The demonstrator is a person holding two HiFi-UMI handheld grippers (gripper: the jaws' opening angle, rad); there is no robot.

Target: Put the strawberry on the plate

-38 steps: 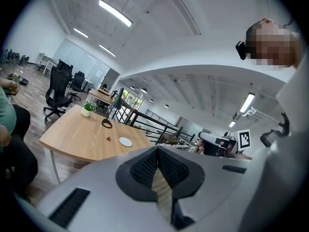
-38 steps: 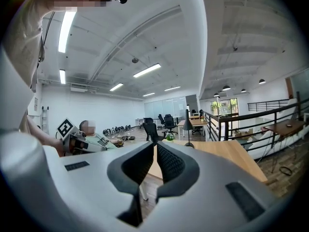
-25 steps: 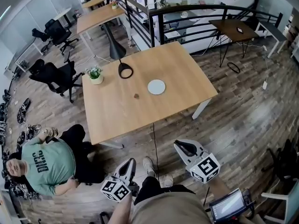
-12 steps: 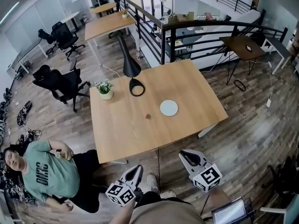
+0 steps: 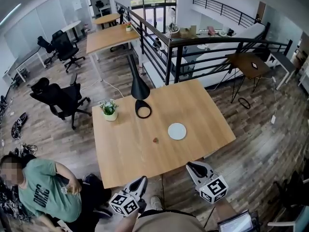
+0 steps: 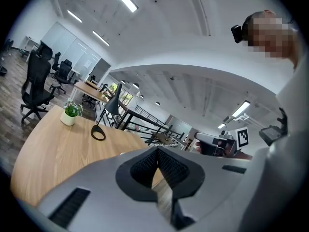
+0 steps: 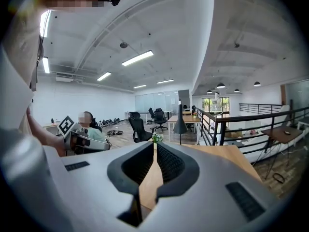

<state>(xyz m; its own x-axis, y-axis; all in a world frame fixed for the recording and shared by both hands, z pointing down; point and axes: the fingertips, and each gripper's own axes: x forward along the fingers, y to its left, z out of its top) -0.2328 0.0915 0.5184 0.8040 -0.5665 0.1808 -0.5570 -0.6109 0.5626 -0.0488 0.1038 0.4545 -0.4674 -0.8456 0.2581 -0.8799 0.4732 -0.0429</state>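
Observation:
A small red strawberry (image 5: 155,140) lies on the wooden table (image 5: 203,105), a short way left of the round white plate (image 5: 177,131). Both grippers hang off the table's near edge, below it in the head view. My left gripper (image 5: 140,181) points at the near edge with its jaws shut and nothing between them. My right gripper (image 5: 192,166) sits just off the near right part of the edge, also shut and empty. In the left gripper view the left gripper (image 6: 157,152) looks over the table top. The strawberry and plate are hidden in both gripper views.
A black lamp (image 5: 140,87) with a ring base (image 5: 143,111) and a small potted plant (image 5: 109,110) stand at the table's far left. A person in a green shirt (image 5: 46,192) sits on the floor left of the table. Office chairs (image 5: 60,99) stand further left, a railing (image 5: 217,42) behind.
The head view has shifted so the table sits lower and nearer the grippers. The person on the floor has moved toward the lower left. Both grippers stay shut.

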